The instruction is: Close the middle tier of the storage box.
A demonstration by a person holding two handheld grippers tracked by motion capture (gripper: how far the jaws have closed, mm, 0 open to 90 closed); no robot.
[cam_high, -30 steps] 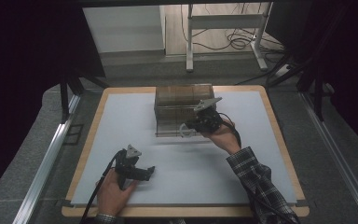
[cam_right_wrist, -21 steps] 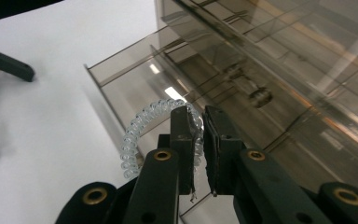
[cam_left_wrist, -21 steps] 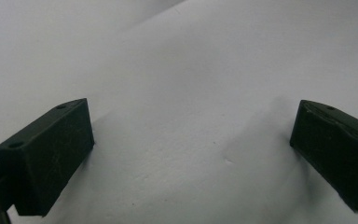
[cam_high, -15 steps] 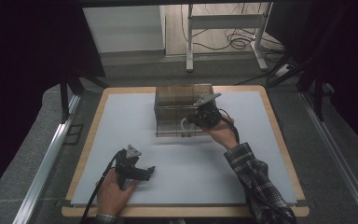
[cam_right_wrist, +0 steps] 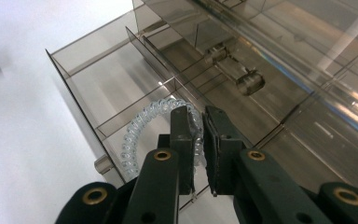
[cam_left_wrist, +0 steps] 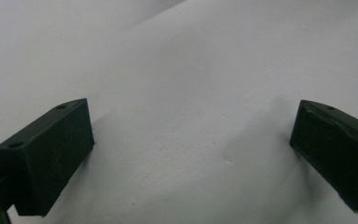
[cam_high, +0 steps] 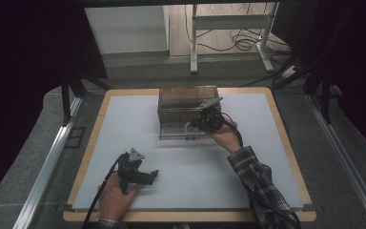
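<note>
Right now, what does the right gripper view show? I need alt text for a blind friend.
Two black jaws of the right gripper pinch a clear coiled hair tie over an open drawer of a smoky transparent organizer box on a white table.

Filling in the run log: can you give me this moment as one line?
left hand-held gripper: open, on white table | right hand-held gripper: shut on clear coiled hair tie | over open drawer of smoky transparent plastic organiser box
</note>
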